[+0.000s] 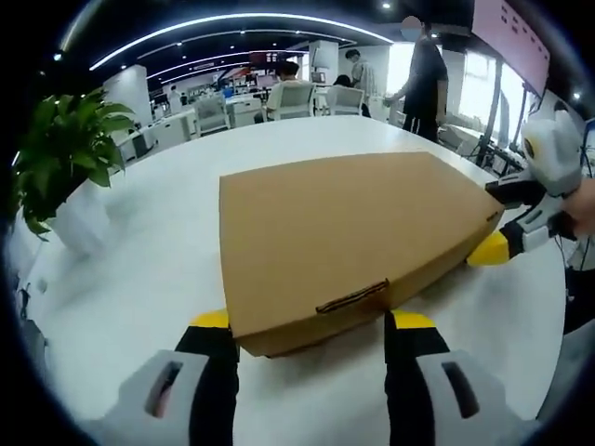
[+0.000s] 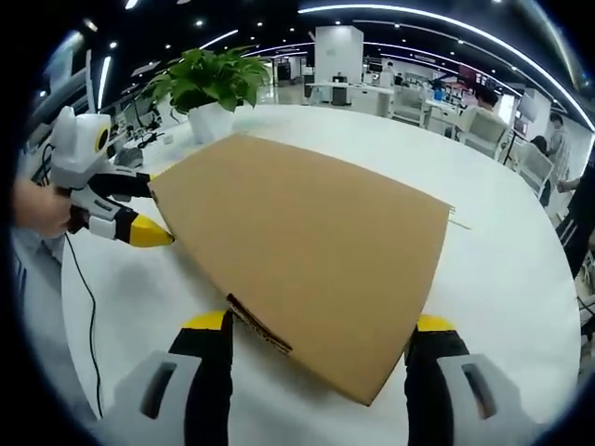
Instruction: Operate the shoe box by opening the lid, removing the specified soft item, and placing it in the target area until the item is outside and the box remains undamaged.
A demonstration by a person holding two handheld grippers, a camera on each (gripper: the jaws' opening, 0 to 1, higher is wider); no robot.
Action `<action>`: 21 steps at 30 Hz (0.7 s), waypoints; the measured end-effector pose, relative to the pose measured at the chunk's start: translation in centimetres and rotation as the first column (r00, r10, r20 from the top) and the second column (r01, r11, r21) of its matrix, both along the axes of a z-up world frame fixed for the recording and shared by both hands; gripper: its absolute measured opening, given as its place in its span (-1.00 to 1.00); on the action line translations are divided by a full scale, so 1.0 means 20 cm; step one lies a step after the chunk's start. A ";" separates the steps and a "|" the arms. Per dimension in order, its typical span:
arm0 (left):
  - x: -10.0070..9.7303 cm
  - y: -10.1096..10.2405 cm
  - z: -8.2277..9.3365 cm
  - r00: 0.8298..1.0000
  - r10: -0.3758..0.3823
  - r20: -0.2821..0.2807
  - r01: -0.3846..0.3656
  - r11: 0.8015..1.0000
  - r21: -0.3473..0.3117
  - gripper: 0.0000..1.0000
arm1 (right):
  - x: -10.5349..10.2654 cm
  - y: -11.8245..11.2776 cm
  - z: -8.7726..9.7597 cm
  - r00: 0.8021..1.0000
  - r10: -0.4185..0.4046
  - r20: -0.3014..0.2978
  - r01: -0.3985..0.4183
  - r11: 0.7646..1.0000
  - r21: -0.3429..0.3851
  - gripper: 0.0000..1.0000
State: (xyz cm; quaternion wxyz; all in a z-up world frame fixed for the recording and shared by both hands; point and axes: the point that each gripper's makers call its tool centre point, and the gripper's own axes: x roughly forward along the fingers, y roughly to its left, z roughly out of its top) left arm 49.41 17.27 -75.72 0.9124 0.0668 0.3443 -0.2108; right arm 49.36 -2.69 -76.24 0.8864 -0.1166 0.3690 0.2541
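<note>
Left gripper (image 1: 314, 327) jaws spread wide, flanking the near edge of the closed shoe box (image 1: 349, 237) at 12 o'clock. Right gripper (image 2: 321, 333) jaws likewise gape around a box corner. The box lies flat on the white table (image 1: 149, 269); potted plant (image 2: 212, 88) at 11 o'clock

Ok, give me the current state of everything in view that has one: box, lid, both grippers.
Shoe box: closed, flat on the white table.
Lid tab: tucked in, not lifted.
Left gripper: open, fingers either side of the box's near edge.
Right gripper: open, fingers straddling a box corner.
Potted plant: upright, on the table beyond the box.
</note>
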 end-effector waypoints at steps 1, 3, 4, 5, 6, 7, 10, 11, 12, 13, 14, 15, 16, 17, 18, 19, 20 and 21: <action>0.00 0.00 0.00 1.000 0.002 -0.001 -0.002 1.000 0.000 0.24 | 0.00 0.00 0.00 1.000 0.001 -0.001 -0.001 1.000 0.000 0.48; -0.01 0.00 0.00 1.000 0.005 -0.004 -0.005 1.000 0.000 0.24 | -0.02 0.00 0.00 1.000 0.003 -0.002 -0.003 1.000 0.000 0.48; -0.02 0.00 0.00 1.000 0.007 -0.007 -0.007 1.000 0.001 0.24 | -0.02 0.00 0.00 1.000 0.005 -0.003 -0.005 1.000 -0.001 0.48; -0.03 0.00 0.00 1.000 0.009 -0.008 -0.009 1.000 0.001 0.24 | -0.03 0.00 0.01 1.000 0.006 -0.005 -0.006 1.000 -0.001 0.48; -0.04 0.00 0.00 1.000 0.012 -0.008 -0.012 1.000 0.000 0.24 | -0.04 0.00 0.01 1.000 0.009 -0.006 -0.009 1.000 -0.002 0.48; -0.05 0.00 0.00 1.000 0.015 -0.008 -0.015 1.000 -0.001 0.24 | -0.04 0.00 0.01 1.000 0.012 -0.008 -0.012 1.000 -0.004 0.48; -0.07 0.00 0.00 1.000 0.023 -0.009 -0.023 1.000 -0.003 0.24 | -0.06 0.01 0.01 1.000 0.019 -0.012 -0.019 1.000 -0.006 0.48; -0.08 0.00 0.00 1.000 0.024 -0.009 -0.024 1.000 -0.004 0.24 | -0.08 0.01 0.01 1.000 0.022 -0.012 -0.022 1.000 -0.006 0.48; -0.09 0.00 0.00 1.000 0.029 -0.012 -0.029 1.000 -0.006 0.23 | -0.09 0.01 0.02 1.000 0.024 -0.011 -0.024 1.000 -0.006 0.48; -0.10 0.00 0.01 0.999 0.031 -0.015 -0.031 0.999 -0.007 0.23 | -0.10 0.01 0.02 1.000 0.027 -0.011 -0.027 1.000 -0.005 0.48; -0.11 0.00 0.00 0.999 0.033 -0.017 -0.033 0.999 -0.008 0.23 | -0.10 0.01 0.02 1.000 0.029 -0.011 -0.029 1.000 -0.005 0.48; -0.12 0.00 0.00 0.999 0.036 -0.018 -0.036 0.999 -0.010 0.23 | -0.11 0.01 0.02 0.999 0.032 -0.012 -0.032 0.999 -0.005 0.48; -0.12 0.00 0.00 0.999 0.037 -0.018 -0.037 0.999 -0.010 0.23 | -0.11 0.01 0.02 0.999 0.032 -0.012 -0.032 0.999 -0.005 0.48; -0.14 0.00 0.01 0.999 0.041 -0.021 -0.041 0.999 -0.011 0.23 | -0.13 0.02 0.02 0.999 0.035 -0.019 -0.036 0.999 -0.009 0.48; -0.15 0.00 0.00 0.999 0.044 -0.024 -0.044 0.999 -0.012 0.22 | -0.13 0.02 0.03 0.999 0.037 -0.022 -0.037 0.999 -0.011 0.48; -0.16 0.00 0.00 0.999 0.045 -0.025 -0.046 0.999 -0.011 0.22 | -0.15 0.02 0.03 0.999 0.038 -0.023 -0.038 0.999 -0.012 0.48; -0.17 0.00 0.00 0.999 0.046 -0.025 -0.046 0.999 -0.011 0.22 | -0.16 0.01 0.02 0.999 0.039 -0.023 -0.039 0.999 -0.012 0.48; -0.18 0.01 0.00 0.999 0.047 -0.025 -0.048 0.999 -0.013 0.22 | -0.15 0.01 0.01 0.999 0.041 -0.021 -0.041 0.999 -0.010 0.48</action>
